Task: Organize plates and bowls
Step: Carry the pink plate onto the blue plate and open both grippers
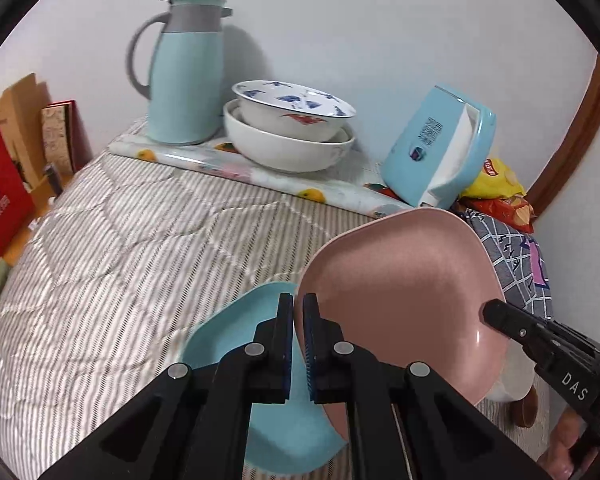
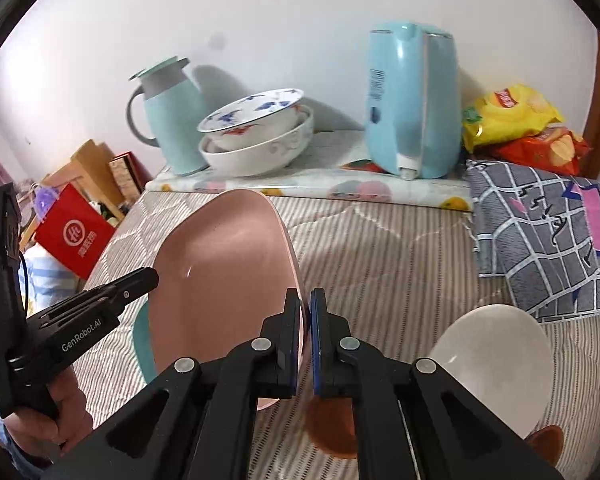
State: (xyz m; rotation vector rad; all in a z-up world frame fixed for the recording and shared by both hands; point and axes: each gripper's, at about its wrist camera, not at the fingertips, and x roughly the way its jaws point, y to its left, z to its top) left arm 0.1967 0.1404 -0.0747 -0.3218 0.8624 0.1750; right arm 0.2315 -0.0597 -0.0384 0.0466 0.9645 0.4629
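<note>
1. Pink plate [image 1: 404,292] is off the bed, held between both grippers, one on each side rim. Squarish with rounded corners, shallow.
2. Left gripper [image 1: 298,316]: jaws pinched tight on the plate's left rim; rim sits between the blue pads. Clamped, not open.
3. Right gripper [image 2: 305,312]: same, jaws narrow and clamped on the plate's right rim. Its black tip also shows in the left wrist view at about 4 o'clock on the plate.
4. Orientation: plate is tilted, not flat. Concave face points up and toward the person; far edge is higher and aims at the wall. Long axis runs roughly near-to-far, between the two grips.
5. Blue plate [image 1: 236,344] lies flat on the striped quilt [image 1: 120,240], directly below the pink one, at 7 o'clock from it in the left wrist view.
6. White plate [image 2: 496,364] lies on the quilt at 4 o'clock from the right gripper, with brown dishes [image 2: 332,428] partly under it.
7. Back shelf at 12 o'clock: two stacked bowls [image 1: 288,132], the patterned one nested in the white one, between a teal thermos jug [image 1: 184,72] and a blue kettle [image 2: 412,100].
</note>
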